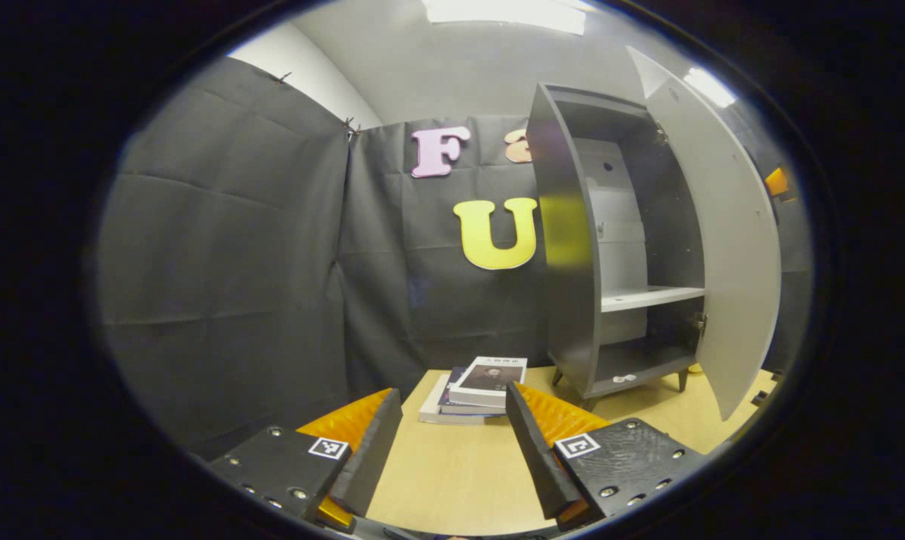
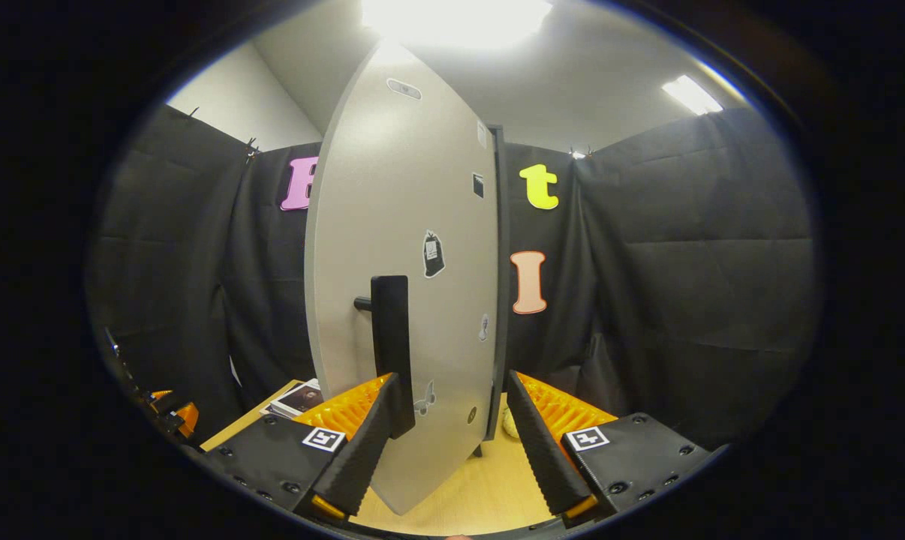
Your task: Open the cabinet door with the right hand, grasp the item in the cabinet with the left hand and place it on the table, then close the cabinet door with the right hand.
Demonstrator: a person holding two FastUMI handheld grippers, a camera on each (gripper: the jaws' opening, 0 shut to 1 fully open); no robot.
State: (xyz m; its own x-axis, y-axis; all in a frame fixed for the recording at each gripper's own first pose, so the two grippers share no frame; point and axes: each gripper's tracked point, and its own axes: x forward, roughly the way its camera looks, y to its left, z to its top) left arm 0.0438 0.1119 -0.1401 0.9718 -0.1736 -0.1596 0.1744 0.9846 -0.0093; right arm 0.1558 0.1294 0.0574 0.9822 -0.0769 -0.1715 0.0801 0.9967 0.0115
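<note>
Cabinet [image 1: 572, 247] door [image 2: 407, 285] swung open, books [image 1: 476, 390] stacked on table [image 1: 452, 480], left gripper [image 1: 452, 442] spread wide and empty, right gripper [image 2: 452, 435] spread wide around the door edge, gripping nothing

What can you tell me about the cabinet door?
The cabinet door is a tall, flat, light grey panel with a smooth look, swung wide open on its hinges from the dark grey cabinet. Its outer face carries a black vertical handle on a short post and a few small stickers. It hangs upright just above the wooden table. The right claw sits open at the door's lower edge, with the panel between its fingers; whether either finger touches the door is unclear.
</note>
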